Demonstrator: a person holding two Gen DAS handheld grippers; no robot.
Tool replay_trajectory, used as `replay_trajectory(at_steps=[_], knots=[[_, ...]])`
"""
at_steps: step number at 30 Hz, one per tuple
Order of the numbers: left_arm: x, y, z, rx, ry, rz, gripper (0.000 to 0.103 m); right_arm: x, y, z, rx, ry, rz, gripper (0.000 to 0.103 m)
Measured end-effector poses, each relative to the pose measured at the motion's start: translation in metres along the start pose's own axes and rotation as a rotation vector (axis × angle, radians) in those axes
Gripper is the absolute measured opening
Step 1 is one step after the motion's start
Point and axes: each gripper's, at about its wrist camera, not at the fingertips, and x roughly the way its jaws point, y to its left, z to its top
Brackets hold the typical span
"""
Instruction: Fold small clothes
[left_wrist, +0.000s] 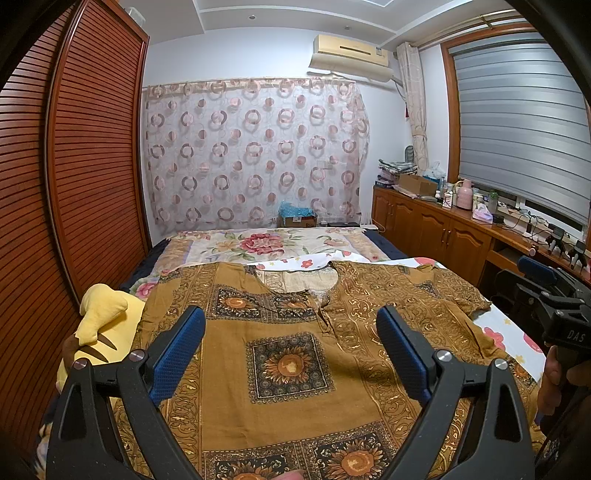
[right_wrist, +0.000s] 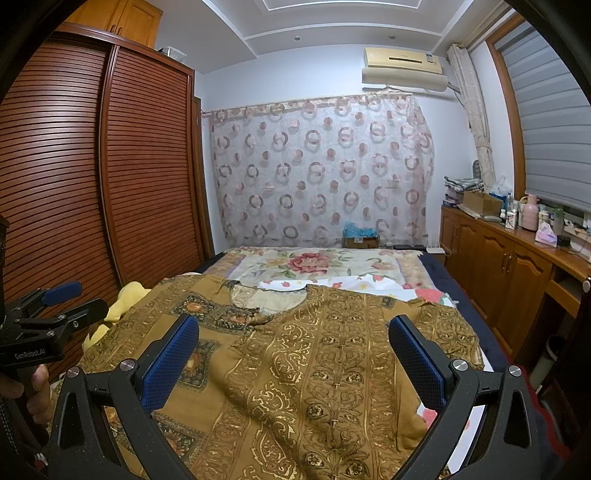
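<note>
A mustard-brown shirt (left_wrist: 295, 354) printed with sunflower squares and gold scrollwork is lying spread flat, front up, across the near end of the bed (left_wrist: 266, 243), its neckline pointing toward the far end. Its hem is running out of the bottom of both views, so the lower edge cannot be seen. One short sleeve (left_wrist: 461, 295) is lying out toward the bed's right edge; the other sleeve is hard to make out where the cloth drapes over a yellow plush toy (left_wrist: 99, 325) at the bed's left edge.

The left tool (left_wrist: 291, 332) is hovering above the middle of the shirt with its blue pads spread wide, holding nothing. The right tool (right_wrist: 293, 339) is hovering over the shirt's right half, its pads likewise wide apart and empty. In the left wrist view the right tool is partly cut off at the frame's right edge, with only part of a hand (left_wrist: 554, 384) showing on its grip.

Beneath the shirt a white sheet with pink flowers (left_wrist: 506, 336) is peeking out along the right edge, and a floral blanket (left_wrist: 258, 245) is covering the far end. The cluttered items on the wooden cabinet (left_wrist: 443, 229) by the window are too small to tell apart.
</note>
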Motion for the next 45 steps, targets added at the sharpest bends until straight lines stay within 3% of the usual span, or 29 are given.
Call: replay_trajectory(at_steps=[11,19,29,35,40,45], knots=[[0.000,0.014,0.007,0.003,0.023,-0.005,0.094,0.008,-0.004,-0.001,0.006,0.014,0.019,0.102],[0.017,0.044,-0.017,-0.017,0.100,0.010,0.094,0.034,-0.008,-0.008,0.002,0.077,0.061,0.102],[0.029,0.117,-0.041,-0.085,0.183,0.036,0.093,0.071,-0.009,-0.012,-0.048,0.200,0.139,0.102],[0.037,0.165,-0.050,-0.160,0.247,0.041,0.074,0.087,-0.005,-0.006,-0.077,0.257,0.151,0.102],[0.059,0.192,-0.054,-0.201,0.319,0.024,0.051,0.088,-0.002,0.002,-0.091,0.286,0.163,0.102],[0.077,0.212,-0.061,-0.201,0.394,0.042,0.047,0.092,-0.003,0.007,-0.101,0.277,0.164,0.102]])
